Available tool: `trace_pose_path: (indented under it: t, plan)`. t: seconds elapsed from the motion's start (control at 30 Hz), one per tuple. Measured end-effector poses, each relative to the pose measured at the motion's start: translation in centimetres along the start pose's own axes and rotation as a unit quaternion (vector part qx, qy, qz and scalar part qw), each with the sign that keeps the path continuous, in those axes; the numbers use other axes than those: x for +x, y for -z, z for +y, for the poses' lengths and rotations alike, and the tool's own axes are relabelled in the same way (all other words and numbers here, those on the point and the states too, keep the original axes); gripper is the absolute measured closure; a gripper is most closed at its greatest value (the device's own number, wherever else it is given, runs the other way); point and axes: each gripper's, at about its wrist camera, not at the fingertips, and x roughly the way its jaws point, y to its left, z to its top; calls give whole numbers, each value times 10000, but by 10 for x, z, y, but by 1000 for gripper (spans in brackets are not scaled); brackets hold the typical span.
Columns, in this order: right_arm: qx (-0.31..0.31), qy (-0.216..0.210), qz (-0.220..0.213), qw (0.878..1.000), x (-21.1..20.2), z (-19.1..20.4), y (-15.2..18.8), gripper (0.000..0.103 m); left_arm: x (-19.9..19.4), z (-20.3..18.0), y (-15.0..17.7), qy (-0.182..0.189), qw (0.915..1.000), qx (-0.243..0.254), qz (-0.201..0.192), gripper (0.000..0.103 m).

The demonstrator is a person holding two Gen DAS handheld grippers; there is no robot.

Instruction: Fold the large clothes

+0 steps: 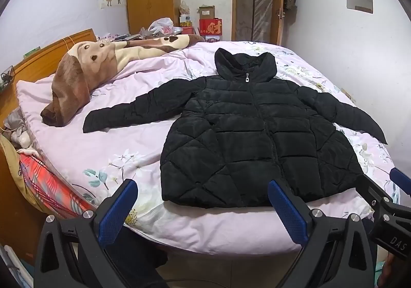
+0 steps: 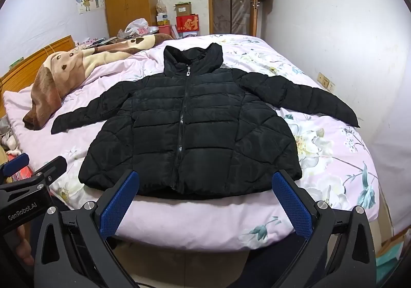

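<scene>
Bedroom, bed with a pink floral cover; jacket laid flat on it, front up, zipped, hood at the far end, both sleeves spread out to the sides

Left gripper released, jaws wide, nothing between them; it hangs off the near bed edge, hem just ahead of the fingertips, hem's left corner between the two fingers in that view. Right gripper same state, wide and empty, hem straight ahead of its fingers with the zip running up between them. Neither touches cloth yet

Judgement: nothing folded, first fold not started. Likely start = sleeves in across the chest

How to do it well:
- left sleeve lies well ahead and to the left of the left fingers, right sleeve well ahead and right of the right fingers; go for the cuffs, not the mid-sleeve
- puffy fill, so bite deep with a full pad on the cloth, or it slips
- lift low, drag little: cover underneath is loose and will ruck
- lay each sleeve flat over the zip line, then fold hem towards hood
- brown blanket sits just beyond the left cuff; keep the finger off it
</scene>
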Motion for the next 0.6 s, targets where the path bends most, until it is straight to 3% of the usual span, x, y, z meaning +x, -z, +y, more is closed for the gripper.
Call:
trace_pose_path:
  t: [0.6]
  plan:
    - [4, -89, 80, 9999, 13, 0, 1, 0, 18, 12, 3, 383, 9984, -383, 165, 1]
